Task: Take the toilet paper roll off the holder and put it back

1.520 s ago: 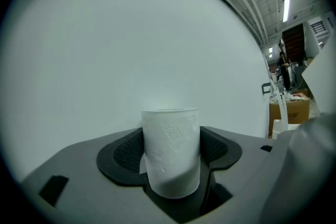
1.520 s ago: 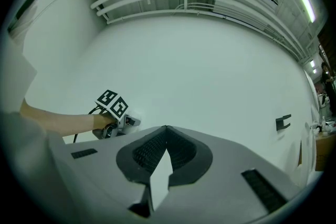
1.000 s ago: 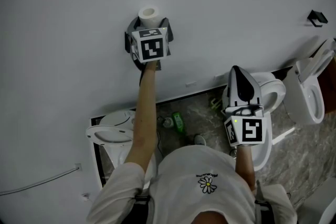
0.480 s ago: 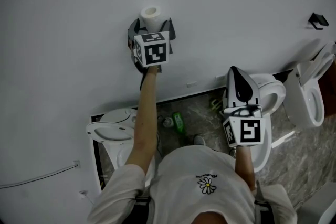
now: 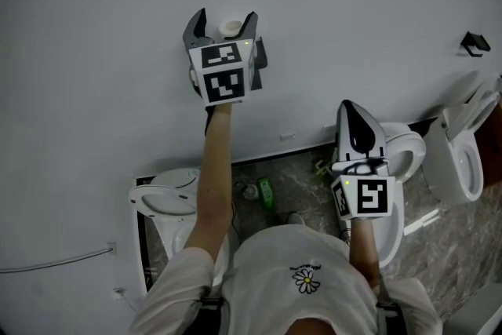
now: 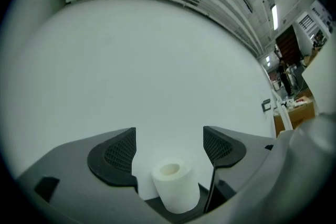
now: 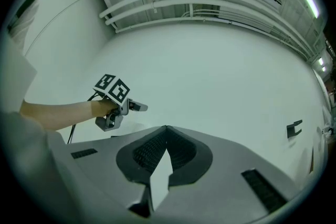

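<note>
The toilet paper roll (image 6: pixel 176 186) stands upright against the white wall (image 5: pixel 353 12), its long axis vertical and the open end of its hollow core facing up. In the head view only that top end shows, peeping out between the raised jaw tips. Its lower end is cut off by the body of the left hand-held gripper (image 6: pixel 169 140), and whatever carries the roll is hidden there too, so the holder cannot be made out. The roll is plain white, smoothly wound and fairly slim, with a pale round core. The left hand-held gripper's jaws have just been opening and stand wide apart; the roll sits low between them, and neither ribbed pad touches it. The right hand-held gripper (image 7: pixel 167 131) is held well apart from the roll, lower and to the right, with its jaws closed together and nothing between them. A small black fitting (image 5: pixel 473 43) on the wall far to the right is too small to identify.
</note>
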Motion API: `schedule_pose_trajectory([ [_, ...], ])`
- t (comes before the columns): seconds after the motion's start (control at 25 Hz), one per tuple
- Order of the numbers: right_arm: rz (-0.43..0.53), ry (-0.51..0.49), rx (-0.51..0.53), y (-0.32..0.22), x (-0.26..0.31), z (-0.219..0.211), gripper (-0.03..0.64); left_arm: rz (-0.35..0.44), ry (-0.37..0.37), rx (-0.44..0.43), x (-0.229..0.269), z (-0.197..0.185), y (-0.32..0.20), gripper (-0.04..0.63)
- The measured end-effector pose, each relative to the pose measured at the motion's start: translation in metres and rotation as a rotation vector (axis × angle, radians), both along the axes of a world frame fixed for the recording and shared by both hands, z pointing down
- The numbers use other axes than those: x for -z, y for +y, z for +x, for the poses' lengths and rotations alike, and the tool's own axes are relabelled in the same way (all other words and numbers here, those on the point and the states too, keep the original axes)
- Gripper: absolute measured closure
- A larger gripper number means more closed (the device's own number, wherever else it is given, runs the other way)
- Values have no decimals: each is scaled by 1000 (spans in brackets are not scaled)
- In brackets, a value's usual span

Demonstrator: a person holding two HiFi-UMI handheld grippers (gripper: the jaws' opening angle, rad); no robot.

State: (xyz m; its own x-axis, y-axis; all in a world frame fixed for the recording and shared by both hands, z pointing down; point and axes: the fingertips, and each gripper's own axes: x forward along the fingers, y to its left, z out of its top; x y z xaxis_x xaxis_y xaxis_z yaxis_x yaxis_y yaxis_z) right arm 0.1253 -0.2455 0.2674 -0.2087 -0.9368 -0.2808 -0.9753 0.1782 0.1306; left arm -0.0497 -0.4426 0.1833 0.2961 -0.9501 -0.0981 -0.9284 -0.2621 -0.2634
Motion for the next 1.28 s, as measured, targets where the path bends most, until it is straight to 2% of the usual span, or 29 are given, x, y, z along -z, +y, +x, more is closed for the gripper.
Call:
schedule_pose_trajectory([
  [0.16, 34, 13, 12, -4, 13, -7, 607, 142, 62, -81, 48, -1, 40, 212],
  [0.24, 53, 35, 14, -3, 18, -11, 607, 218, 75, -99, 64, -1, 64, 265],
  [0.4, 78, 62, 31, -4, 22, -24, 607, 325, 82, -118, 75, -7, 107, 422],
  [0.56, 66, 63, 63, -7, 17, -39, 607, 409, 98, -117, 68, -18, 144, 501],
  [0.68, 73, 64, 85, -6, 15, -48, 607, 404, 97, -83, 47, -28, 164, 532],
  [0.84, 69, 68, 97, -2, 9, -54, 607, 365, 196, -43, 14, -39, 187, 571],
  [1.0, 52, 58, 102, 0, 0, -56, 607, 316, 200, -48, -22, -36, 199, 577],
  [1.16, 32, 72, 123, 4, -11, -60, 607, 255, 219, -10, -54, -39, 207, 578],
  [1.28, 25, 82, 129, 5, -17, -63, 607, 208, 203, 37, -75, -45, 206, 578],
])
